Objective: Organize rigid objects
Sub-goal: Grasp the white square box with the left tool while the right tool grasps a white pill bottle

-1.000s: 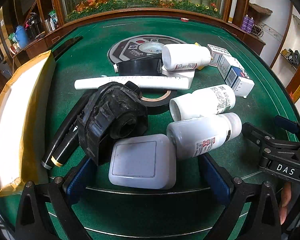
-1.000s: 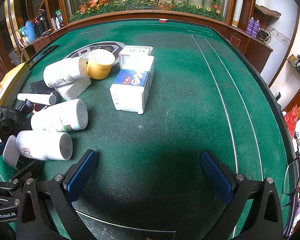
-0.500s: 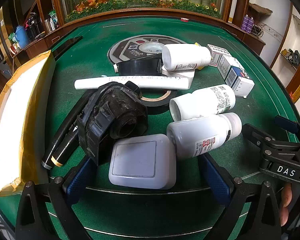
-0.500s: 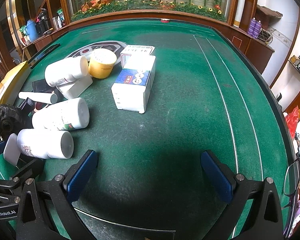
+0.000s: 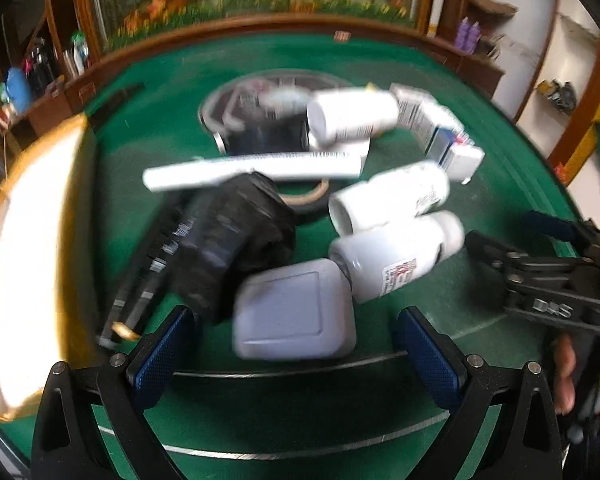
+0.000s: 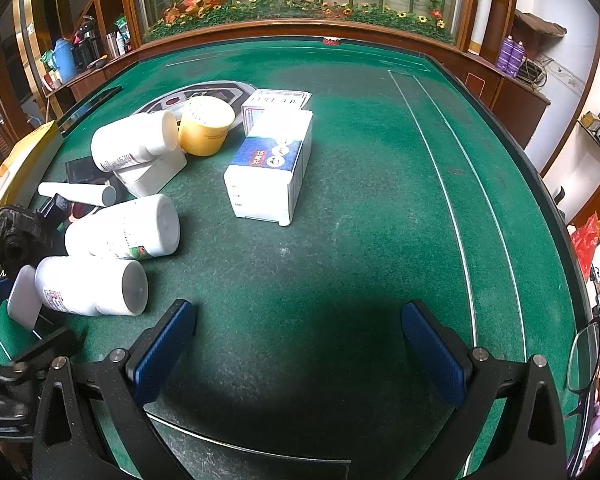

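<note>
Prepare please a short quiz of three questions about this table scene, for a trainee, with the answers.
1. True or false: the right tool is shut on a white bottle.
2. Multiple choice: what lies directly before the left tool? A) the grey-white flat container B) a yellow tub C) a blue and white box
3. Fill in: in the right wrist view, the yellow tub stands between the tilted white bottle and the ____ boxes.

Key: 1. False, it is open over bare green felt. 2. A. 3. white, such as the blue and white box.

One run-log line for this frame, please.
left gripper: open, empty | right gripper: open, empty | nearest left: flat grey rectangular plastic container | green felt table: cluttered
</note>
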### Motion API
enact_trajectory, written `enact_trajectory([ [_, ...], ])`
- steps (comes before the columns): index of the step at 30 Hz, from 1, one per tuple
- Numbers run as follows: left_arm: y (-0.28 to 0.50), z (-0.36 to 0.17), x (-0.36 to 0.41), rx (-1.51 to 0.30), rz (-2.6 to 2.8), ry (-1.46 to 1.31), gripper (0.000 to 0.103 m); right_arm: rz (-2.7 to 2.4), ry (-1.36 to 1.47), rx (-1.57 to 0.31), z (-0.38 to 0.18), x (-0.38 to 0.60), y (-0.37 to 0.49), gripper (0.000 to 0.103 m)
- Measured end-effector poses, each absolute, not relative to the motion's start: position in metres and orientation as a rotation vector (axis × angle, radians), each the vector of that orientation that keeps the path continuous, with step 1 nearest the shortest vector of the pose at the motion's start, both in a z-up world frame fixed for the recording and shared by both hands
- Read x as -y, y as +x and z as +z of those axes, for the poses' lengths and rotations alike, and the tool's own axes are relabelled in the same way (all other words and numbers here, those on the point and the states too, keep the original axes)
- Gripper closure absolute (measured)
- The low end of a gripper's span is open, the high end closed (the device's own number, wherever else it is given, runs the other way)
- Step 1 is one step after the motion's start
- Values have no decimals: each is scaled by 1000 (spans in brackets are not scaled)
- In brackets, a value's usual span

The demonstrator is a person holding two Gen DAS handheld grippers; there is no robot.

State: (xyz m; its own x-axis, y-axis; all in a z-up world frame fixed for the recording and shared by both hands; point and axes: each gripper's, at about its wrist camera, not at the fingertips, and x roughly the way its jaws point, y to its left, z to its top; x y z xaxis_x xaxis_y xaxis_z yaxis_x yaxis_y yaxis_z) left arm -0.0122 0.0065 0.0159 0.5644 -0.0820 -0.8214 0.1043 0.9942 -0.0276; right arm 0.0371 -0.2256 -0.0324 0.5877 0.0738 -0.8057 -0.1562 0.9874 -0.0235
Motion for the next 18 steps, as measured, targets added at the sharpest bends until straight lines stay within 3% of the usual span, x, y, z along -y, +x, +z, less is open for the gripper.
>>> enact_trajectory([
  [9,-66,40,-54,-882,-297,-32,1,253,-119,-950,-29,232,33,0],
  [11,-68,39,-63,-880,-295,-54,1,329,-74,-941,-24,237,27,11],
  [13,-70,35,-71,-883,-302,-78,2,401,-53,-936,-17,236,22,33],
  [15,-69,33,-71,-880,-310,-88,3,480,-101,-920,-9,225,17,41],
  [18,-68,33,-67,-877,-322,-75,3,576,-273,-840,4,192,4,44],
])
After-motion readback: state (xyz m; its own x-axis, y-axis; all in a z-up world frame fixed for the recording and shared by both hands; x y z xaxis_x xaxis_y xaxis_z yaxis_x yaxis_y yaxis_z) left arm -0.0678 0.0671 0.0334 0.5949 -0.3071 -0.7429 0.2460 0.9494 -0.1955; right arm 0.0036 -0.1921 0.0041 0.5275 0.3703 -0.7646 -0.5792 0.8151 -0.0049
